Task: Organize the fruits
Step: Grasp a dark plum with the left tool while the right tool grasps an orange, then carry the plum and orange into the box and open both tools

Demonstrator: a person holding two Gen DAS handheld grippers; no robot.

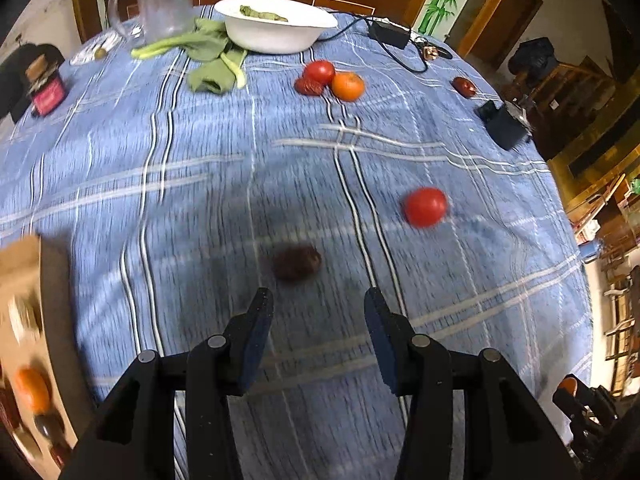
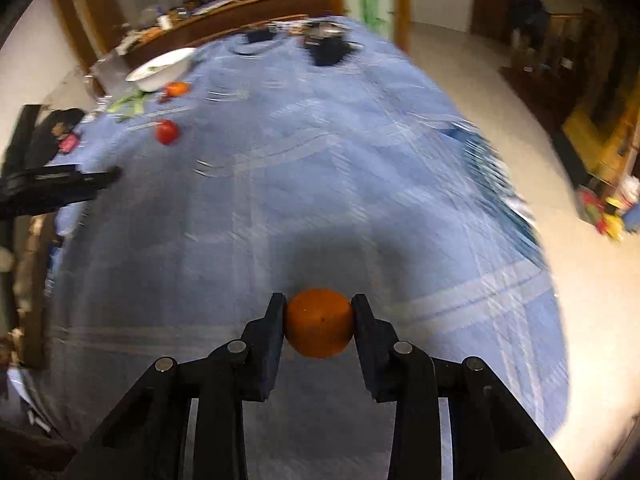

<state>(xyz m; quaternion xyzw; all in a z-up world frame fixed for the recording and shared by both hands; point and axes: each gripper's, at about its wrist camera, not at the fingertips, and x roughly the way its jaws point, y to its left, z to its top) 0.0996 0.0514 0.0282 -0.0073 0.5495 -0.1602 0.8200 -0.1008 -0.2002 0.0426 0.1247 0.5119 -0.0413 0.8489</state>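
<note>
My left gripper (image 1: 318, 298) is open over the blue checked tablecloth (image 1: 192, 168) with nothing between its fingers. A dark brown fruit (image 1: 296, 263) lies just beyond its tips. A red tomato (image 1: 425, 207) rests further right. Far back, a tomato (image 1: 320, 71), an orange (image 1: 348, 86) and a dark red fruit (image 1: 308, 87) sit together. Another dark red fruit (image 1: 464, 87) lies alone near the right edge. My right gripper (image 2: 319, 302) is shut on an orange fruit (image 2: 319, 326), both pads pressing its sides above the cloth.
A cardboard box (image 1: 24, 280) at the left edge holds an orange (image 1: 32, 390) and other blurred pieces. At the back stand a white bowl (image 1: 276, 28), leafy greens (image 1: 208, 56), a glass jug (image 1: 164, 0) and a jar (image 1: 46, 88). A black device (image 1: 506, 122) and cable sit on the right.
</note>
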